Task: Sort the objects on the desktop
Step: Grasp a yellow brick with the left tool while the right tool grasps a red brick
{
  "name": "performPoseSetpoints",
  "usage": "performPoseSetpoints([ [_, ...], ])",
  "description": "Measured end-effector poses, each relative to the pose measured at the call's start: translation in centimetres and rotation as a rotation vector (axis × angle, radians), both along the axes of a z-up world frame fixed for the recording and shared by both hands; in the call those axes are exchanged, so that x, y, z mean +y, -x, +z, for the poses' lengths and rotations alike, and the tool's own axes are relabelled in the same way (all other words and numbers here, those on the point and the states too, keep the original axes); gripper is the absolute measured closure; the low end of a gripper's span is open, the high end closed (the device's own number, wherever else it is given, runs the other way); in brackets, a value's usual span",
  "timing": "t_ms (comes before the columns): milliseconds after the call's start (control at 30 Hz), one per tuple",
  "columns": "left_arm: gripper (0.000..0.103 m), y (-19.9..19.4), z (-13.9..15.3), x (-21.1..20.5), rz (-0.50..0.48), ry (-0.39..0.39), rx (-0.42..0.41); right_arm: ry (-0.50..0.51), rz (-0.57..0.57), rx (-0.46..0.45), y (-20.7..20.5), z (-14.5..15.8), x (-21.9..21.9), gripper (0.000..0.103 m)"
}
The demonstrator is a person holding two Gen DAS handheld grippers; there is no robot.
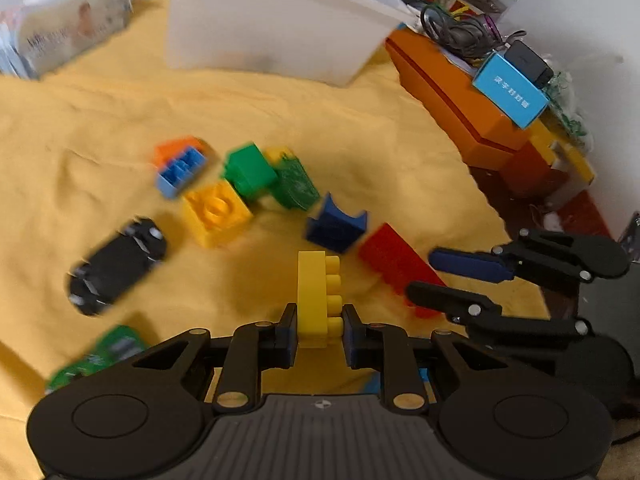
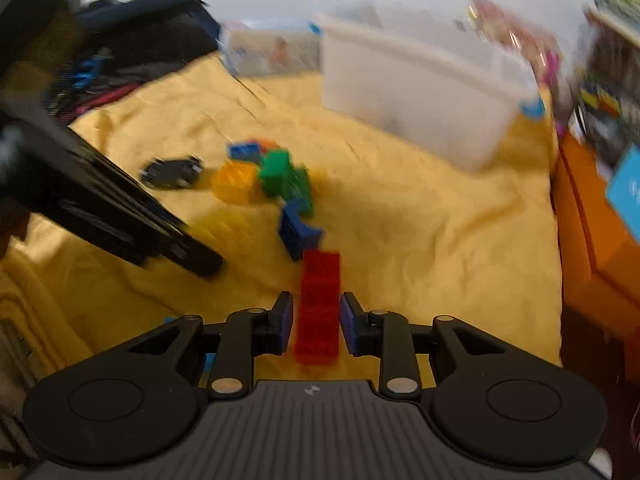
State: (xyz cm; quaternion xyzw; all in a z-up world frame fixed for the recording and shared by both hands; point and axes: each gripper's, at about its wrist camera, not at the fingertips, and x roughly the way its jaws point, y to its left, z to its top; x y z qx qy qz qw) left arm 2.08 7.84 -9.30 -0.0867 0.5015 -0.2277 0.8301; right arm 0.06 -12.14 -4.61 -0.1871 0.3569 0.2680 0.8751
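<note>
A: What is seen nearest the left wrist camera?

B: A long yellow brick [image 1: 319, 298] is seen, clamped between the fingers of the left gripper [image 1: 320, 334], studs turned to the right.

A: And nearest the right wrist camera?

B: A long red brick [image 2: 319, 306] is framed by the fingers of the right gripper [image 2: 316, 330]. A thin gap seems to be left on each side, but the view is blurred and contact cannot be judged. In the left view, that gripper's fingers are seen spread, with the red brick lying on the yellow cloth [image 1: 100, 120] at their tips.

A: What is found beyond the bricks?

B: A dark blue notched block [image 1: 336, 222] is seen just beyond the red brick. Further out, a green block [image 1: 250, 172], a yellow square block [image 1: 216, 212] and a blue and orange block [image 1: 180, 164] are clustered together. A black toy car [image 1: 116, 266] is placed to their left.

A: And at the far side?

B: A white plastic bin [image 1: 276, 28] is set on the cloth, with a tissue pack [image 1: 76, 28] to its left. An orange box [image 1: 448, 92] is seen along the right edge, topped by a light blue carton [image 1: 510, 94].
</note>
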Motion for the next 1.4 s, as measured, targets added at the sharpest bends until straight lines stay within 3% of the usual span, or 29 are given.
performPoseSetpoints([
  [133, 0.075, -0.1, -0.5, 0.4, 0.033, 0.008, 0.021, 0.059, 0.067, -0.015, 0.4, -0.4, 1.1, 0.074],
  [233, 0.06, 0.5, 0.4, 0.5, 0.061, -0.086, -0.046, 0.082, 0.027, -0.001, -0.2, -1.1, 0.9, 0.073],
  [300, 0.058, 1.0, 1.2, 0.6, 0.061, -0.147, -0.1, 0.093, -0.006, -0.003, -0.6, -1.3, 0.6, 0.073],
  [433, 0.058, 1.4, 2.0, 0.2, 0.027, -0.165, -0.147, 0.097, -0.077, 0.03, -1.8, -2.0, -0.5, 0.074],
  [567, 0.058, 1.4, 1.8, -0.7, -0.018, -0.185, -0.156, -0.053, -0.149, 0.105, -2.8, -1.0, -2.5, 0.078],
  [733, 0.058, 1.2, 1.0, -1.0, -0.012, -0.21, -0.134, -0.358, -0.159, 0.342, -4.5, -0.6, -4.6, 0.078],
  [867, 0.058, 0.9, 0.5, -1.4, -0.021, -0.236, -0.12, -0.418, -0.249, 0.457, -5.7, -2.4, -6.1, 0.071],
  [967, 0.058, 0.9, 0.6, -1.3, -0.02, -0.232, -0.127, -0.406, -0.315, 0.381, -5.3, -1.7, -7.0, 0.061],
  [1133, 0.058, 0.8, 0.7, -1.6, -0.029, -0.23, -0.131, -0.217, -0.256, 0.164, -3.8, -0.3, -5.2, 0.058],
  [1233, 0.058, 0.7, 0.6, -1.8, -0.036, -0.228, -0.13, -0.171, -0.178, 0.129, -3.2, 0.0, -4.0, 0.054],
  [1400, 0.058, 0.5, 0.2, -1.9, -0.046, -0.237, -0.127, -0.044, -0.12, 0.082, -2.8, -1.2, -2.4, 0.056],
])
